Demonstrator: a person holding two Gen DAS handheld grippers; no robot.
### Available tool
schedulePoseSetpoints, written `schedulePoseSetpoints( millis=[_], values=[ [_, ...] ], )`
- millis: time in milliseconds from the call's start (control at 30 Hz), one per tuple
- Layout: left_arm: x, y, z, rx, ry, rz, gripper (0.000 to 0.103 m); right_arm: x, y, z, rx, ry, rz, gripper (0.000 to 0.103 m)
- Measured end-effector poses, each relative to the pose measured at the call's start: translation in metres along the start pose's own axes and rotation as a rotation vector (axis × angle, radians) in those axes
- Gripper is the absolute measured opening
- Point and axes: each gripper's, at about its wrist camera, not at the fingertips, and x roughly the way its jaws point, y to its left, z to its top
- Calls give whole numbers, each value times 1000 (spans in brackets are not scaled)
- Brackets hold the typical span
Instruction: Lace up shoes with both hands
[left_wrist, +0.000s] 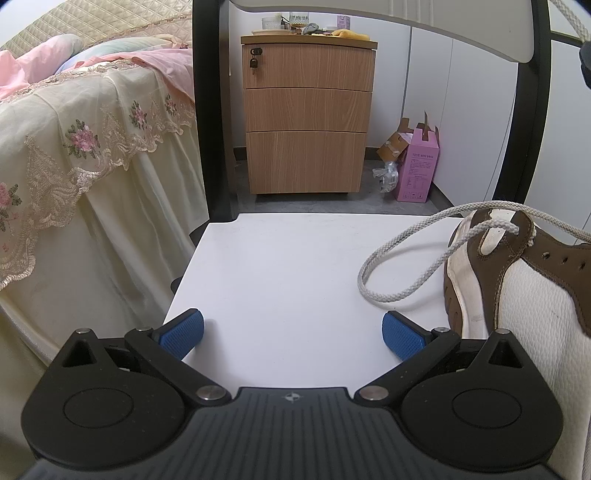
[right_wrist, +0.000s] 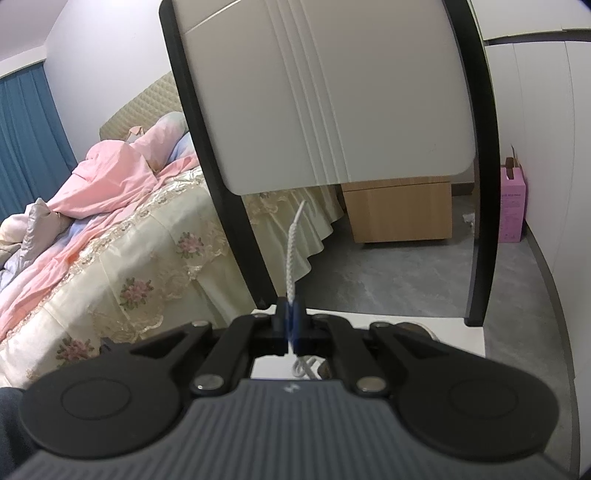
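Right gripper (right_wrist: 291, 322) at lower centre, fingers (right_wrist: 281, 314) pinched tight on the white lace (right_wrist: 291, 251), whose tip pokes up toward mid-frame. White bench (right_wrist: 424, 321) below, bed (right_wrist: 122, 258) on the left, pink box (right_wrist: 512, 206) far right.

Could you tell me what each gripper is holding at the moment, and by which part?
The right gripper pinches the white braided shoelace just behind its free tip. The left gripper is open and empty.
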Motion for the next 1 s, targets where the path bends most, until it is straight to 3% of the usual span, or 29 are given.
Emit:
schedulePoseSetpoints(
  millis=[1000],
  values=[
    [0, 0, 0, 0, 0, 0, 103, -6, -11, 8, 33, -25, -2, 3]
  ],
)
